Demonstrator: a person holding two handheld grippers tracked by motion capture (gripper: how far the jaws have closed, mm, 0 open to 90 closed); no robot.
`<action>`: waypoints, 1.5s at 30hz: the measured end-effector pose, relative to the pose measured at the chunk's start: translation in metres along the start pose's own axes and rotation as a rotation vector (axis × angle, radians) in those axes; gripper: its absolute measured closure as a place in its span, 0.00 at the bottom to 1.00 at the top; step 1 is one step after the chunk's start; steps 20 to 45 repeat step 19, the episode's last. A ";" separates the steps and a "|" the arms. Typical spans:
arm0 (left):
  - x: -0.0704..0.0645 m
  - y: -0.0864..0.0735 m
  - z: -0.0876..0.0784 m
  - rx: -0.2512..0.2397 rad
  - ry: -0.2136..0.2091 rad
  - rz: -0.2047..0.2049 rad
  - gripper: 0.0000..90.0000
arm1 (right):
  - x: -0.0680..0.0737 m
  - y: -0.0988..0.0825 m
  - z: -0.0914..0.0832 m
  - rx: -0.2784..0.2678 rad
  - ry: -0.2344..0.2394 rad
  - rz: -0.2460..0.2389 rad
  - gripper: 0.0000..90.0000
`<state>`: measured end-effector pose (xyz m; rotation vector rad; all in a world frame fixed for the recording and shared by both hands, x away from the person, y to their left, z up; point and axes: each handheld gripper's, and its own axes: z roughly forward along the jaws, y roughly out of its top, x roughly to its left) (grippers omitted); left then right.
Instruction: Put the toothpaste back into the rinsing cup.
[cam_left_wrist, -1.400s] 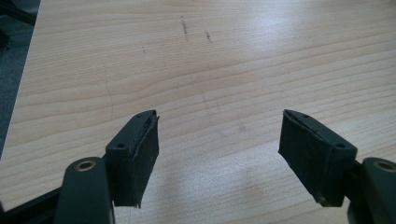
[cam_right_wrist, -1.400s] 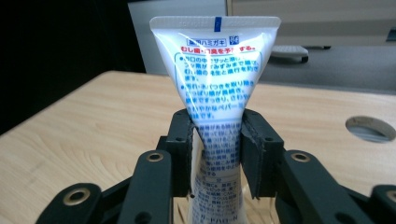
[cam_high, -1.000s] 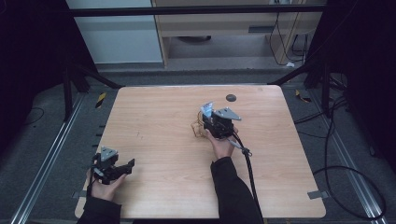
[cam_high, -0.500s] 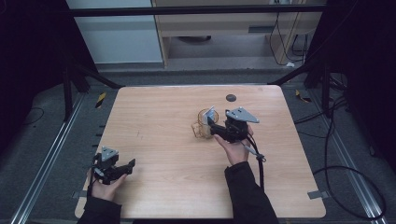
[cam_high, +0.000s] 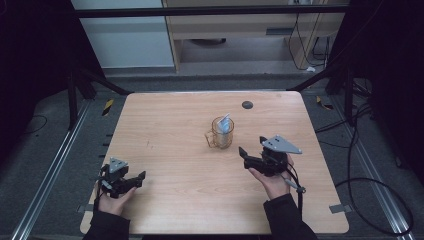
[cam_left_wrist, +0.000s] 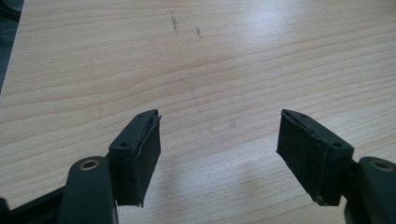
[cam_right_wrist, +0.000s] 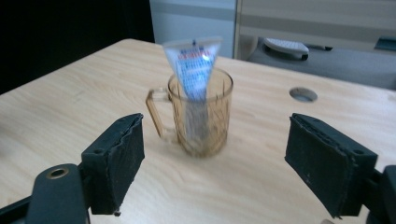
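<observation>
Here's the mug (cam_high: 220, 134), amber-tinted glass, standing upright near the middle of the table (cam_high: 170, 120), handle turned toward the person's left. A tube (cam_high: 225, 122) stands inside it, its flat crimped end poking up above the rim and leaning against the wall. In the right gripper view the mug (cam_right_wrist: 201, 116) sits squarely between the 2 jaws but farther off, with the tube (cam_right_wrist: 192, 65) tilted a touch.

The right gripper (cam_high: 247, 156) hangs just beside the mug on its right, jaws spread wide, nothing held. The left gripper (cam_high: 135, 179) rests low near the table's front left corner, well apart from the mug, jaws also wide apart and empty; its own view has bare wood between them (cam_left_wrist: 219, 140).

The risk, as I judge it: the mug is light glass on smooth wood. A jaw nudging its side could slide or tip it, and the top-heavy tube could flop out. Grabbing the tube alone might drag the mug along.
</observation>
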<state>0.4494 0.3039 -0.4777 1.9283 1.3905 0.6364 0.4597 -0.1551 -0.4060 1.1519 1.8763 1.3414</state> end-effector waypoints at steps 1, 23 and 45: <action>0.000 0.000 0.000 -0.003 -0.002 0.001 0.33 | -0.003 -0.005 -0.005 0.008 0.001 0.004 0.21; -0.003 0.000 0.000 0.010 -0.019 0.023 0.37 | -0.042 -0.068 -0.042 0.170 -0.077 0.030 0.22; -0.003 0.000 0.000 0.010 -0.019 0.023 0.37 | -0.042 -0.068 -0.042 0.170 -0.077 0.030 0.22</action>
